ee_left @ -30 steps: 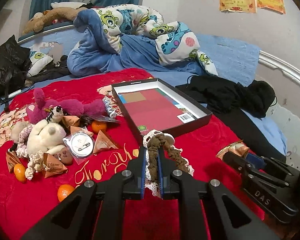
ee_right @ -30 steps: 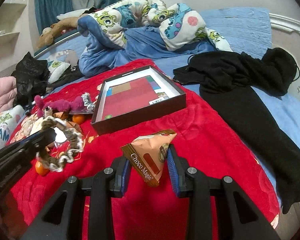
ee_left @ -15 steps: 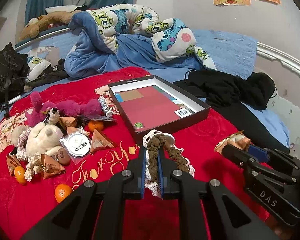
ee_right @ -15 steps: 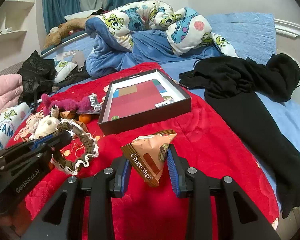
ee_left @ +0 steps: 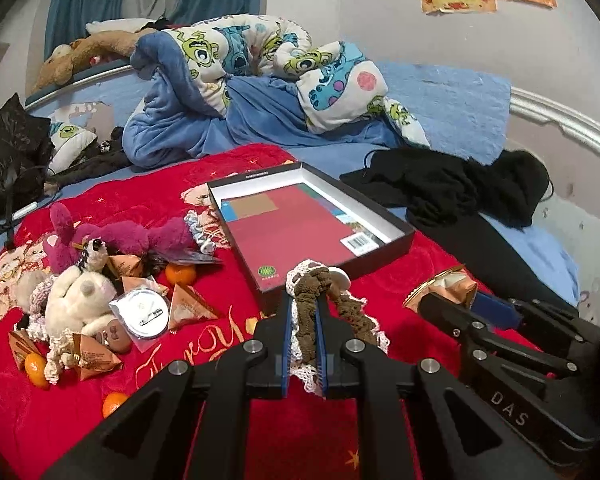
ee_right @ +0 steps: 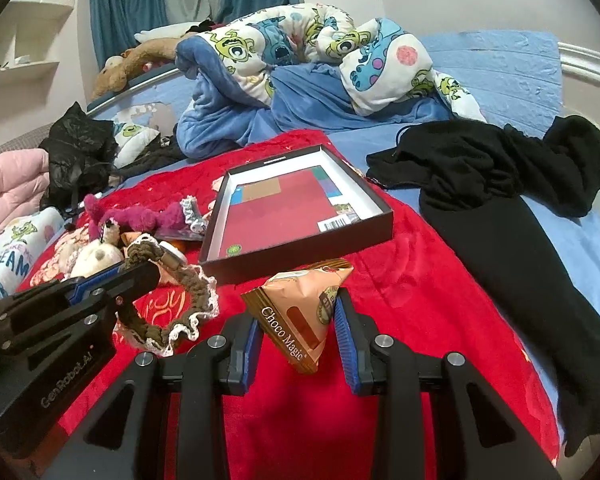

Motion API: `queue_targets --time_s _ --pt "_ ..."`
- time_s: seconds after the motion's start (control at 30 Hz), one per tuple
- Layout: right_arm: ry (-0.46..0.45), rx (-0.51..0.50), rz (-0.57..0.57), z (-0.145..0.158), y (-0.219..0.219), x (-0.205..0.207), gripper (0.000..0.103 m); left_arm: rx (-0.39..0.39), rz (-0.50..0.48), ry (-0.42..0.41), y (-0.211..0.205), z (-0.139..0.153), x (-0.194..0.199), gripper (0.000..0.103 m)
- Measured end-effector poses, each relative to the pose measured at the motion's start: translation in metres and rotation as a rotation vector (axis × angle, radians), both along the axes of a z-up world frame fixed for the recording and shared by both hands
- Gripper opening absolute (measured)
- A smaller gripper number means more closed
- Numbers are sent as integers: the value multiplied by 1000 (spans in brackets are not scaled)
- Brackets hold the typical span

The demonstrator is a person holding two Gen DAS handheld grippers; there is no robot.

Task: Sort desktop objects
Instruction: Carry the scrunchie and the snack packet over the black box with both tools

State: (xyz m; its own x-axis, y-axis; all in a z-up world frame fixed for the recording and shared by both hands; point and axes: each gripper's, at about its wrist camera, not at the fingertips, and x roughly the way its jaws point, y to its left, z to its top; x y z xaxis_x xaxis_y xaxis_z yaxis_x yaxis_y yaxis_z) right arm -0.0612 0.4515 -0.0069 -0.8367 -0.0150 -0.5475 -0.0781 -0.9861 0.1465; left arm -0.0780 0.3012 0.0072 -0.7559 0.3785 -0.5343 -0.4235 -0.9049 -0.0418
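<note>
Your left gripper (ee_left: 304, 320) is clamped on the brown lace scrunchie (ee_left: 312, 304), your right gripper (ee_right: 298, 330) on the Choco Magic packet (ee_right: 300, 312), both just short of the shallow box (ee_left: 396, 240). It holds nothing sorted yet; toys, tangerines (ee_left: 181, 273) and packets remain.

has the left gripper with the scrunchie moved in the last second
Yes. In the right wrist view the left gripper and scrunchie came rightward, nearer the box.

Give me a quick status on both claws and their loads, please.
Left claw shut on brown scrunchie. Right claw shut on Choco Magic packet. Open box ahead, path unobstructed.
</note>
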Motion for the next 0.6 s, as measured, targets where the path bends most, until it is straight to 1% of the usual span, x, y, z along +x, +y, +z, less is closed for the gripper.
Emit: queue_targets --time_s 0.1,0.23,0.37,0.47,0.6 --pt "-8 -15 -5 1 3 -9 32 -23 23 8 3 1 -11 10" --pt "-17 -35 3 4 6 -26 32 11 31 -29 5 5 -33 10" --pt "-28 -26 1 11 8 -49 32 -15 33 -37 18 19 -61 10" --pt "-29 -41 2 20 17 -72 32 18 31 -55 23 27 -87 10" --pt "-34 -48 10 25 26 -105 32 29 36 -59 31 22 -117 10"
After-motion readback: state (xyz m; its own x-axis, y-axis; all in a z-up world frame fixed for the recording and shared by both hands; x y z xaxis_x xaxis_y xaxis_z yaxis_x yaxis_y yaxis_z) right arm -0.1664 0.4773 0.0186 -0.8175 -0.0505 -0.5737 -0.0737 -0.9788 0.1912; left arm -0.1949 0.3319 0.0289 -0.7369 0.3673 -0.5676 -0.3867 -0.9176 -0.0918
